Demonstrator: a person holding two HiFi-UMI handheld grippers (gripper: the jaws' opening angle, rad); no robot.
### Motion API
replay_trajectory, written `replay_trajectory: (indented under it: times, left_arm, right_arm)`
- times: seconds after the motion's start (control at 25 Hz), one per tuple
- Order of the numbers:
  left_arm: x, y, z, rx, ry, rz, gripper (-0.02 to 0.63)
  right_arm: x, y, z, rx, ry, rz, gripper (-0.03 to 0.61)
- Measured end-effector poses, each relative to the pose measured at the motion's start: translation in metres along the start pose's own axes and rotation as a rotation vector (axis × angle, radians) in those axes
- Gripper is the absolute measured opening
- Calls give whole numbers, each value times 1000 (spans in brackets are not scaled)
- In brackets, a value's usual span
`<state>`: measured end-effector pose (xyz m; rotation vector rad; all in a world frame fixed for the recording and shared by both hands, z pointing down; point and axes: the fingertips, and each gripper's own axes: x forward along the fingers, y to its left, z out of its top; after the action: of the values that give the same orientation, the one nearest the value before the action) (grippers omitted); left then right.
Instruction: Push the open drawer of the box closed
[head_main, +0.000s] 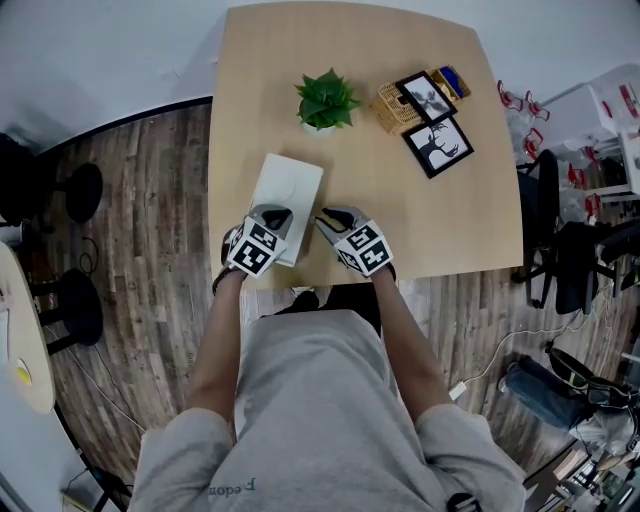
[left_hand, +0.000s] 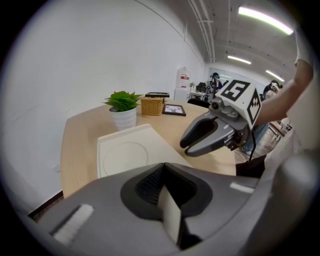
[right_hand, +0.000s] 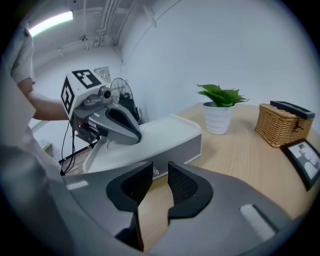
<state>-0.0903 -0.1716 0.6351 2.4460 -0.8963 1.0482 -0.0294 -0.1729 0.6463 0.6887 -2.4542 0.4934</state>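
A flat white box (head_main: 290, 190) with grey sides lies on the wooden table (head_main: 420, 210), its long side running away from me. My left gripper (head_main: 278, 215) hangs over the box's near end and hides it, so I cannot tell how far the drawer stands out. In the left gripper view its jaws (left_hand: 162, 167) meet at the tips above the box's white top (left_hand: 125, 155). My right gripper (head_main: 328, 218) is just right of the box, above bare table. Its jaws (right_hand: 160, 167) are a little apart with nothing between them, facing the box's grey side (right_hand: 177, 150).
A potted green plant (head_main: 326, 100) stands behind the box. Farther right are a wicker basket (head_main: 395, 108) and two black picture frames (head_main: 438, 145). Office chairs (head_main: 560, 250) stand beyond the table's right edge. The table's near edge is right under my hands.
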Motion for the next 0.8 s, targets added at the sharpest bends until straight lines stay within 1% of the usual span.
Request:
replay_trajectory:
  times: [0.2, 0.28, 0.36, 0.48, 0.64, 0.72, 0.8]
  left_arm:
    - [1, 0, 0, -15, -12, 10, 54]
    - [-3, -1, -1, -31, -13, 18, 54]
    - [-13, 1, -1, -54, -32, 42, 54]
    - [-36, 11, 0, -115, -72, 99, 54]
    - [-63, 26, -16, -209, -106, 188, 54]
    - [-74, 28, -24, -263, -126, 217, 54]
    - [-84, 27, -34, -295, -133, 237, 54]
  right_arm:
    - [-19, -6, 26, 51, -104, -69, 78]
    - [-26, -5, 30, 63, -126, -82, 80]
    - [-35, -6, 32, 75, -139, -95, 80]
    - [-48, -12, 34, 125, -175, -127, 80]
    - [-57, -19, 33, 218, -236, -176, 79]
    - [-57, -16, 32, 223, -240, -186, 78]
    - [-57, -10, 32, 207, -236, -177, 78]
